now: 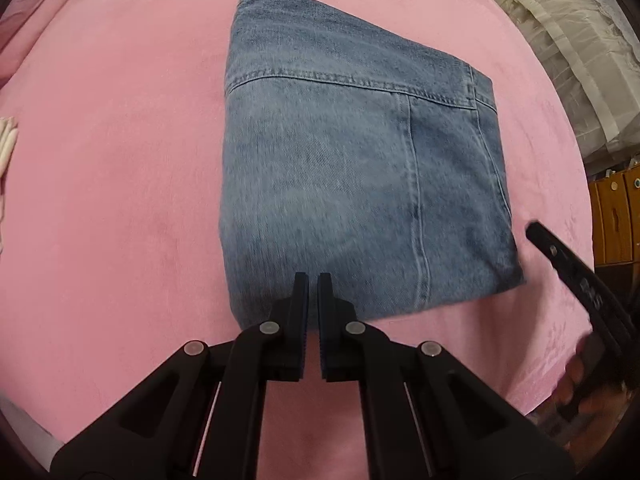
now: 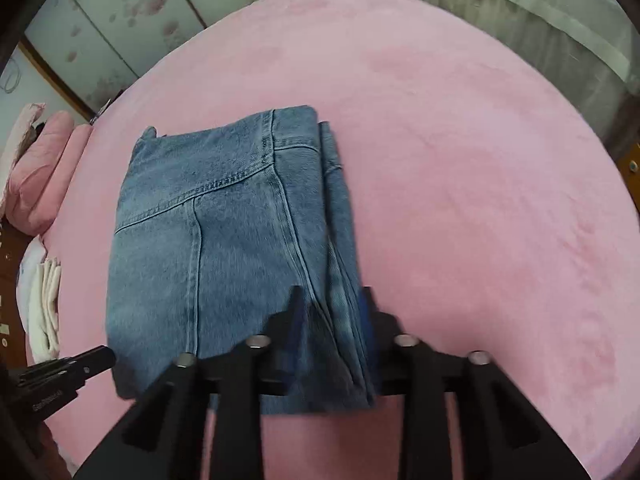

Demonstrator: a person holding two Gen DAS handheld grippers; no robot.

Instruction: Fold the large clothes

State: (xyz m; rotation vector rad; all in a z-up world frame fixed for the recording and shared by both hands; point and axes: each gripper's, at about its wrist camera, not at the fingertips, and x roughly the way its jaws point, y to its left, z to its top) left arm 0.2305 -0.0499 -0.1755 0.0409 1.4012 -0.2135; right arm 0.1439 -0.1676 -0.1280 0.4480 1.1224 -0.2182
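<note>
While folded jeans (image 1: 352,184) lie on the pink bedspread (image 1: 120,200) near curtains (image 1: 560,40), the left gripper (image 1: 313,280) sits nearly pressed together and the right gripper (image 2: 332,300) is spread.

- Soft, even daylight fills both views; the pink bedspread (image 1: 120,200) shows no glare.
- Fisheye bending curves the edges, and the corners go black.
- Folded jeans (image 2: 208,248) cast only a faint shadow (near edge).
- The right gripper (image 2: 332,300) fingers smear with motion blur; the left gripper (image 1: 313,280) looks sharp.

Pink plush bed (image 2: 460,128) bearing folded jeans (image 2: 216,240), white cloth (image 2: 46,312).
</note>
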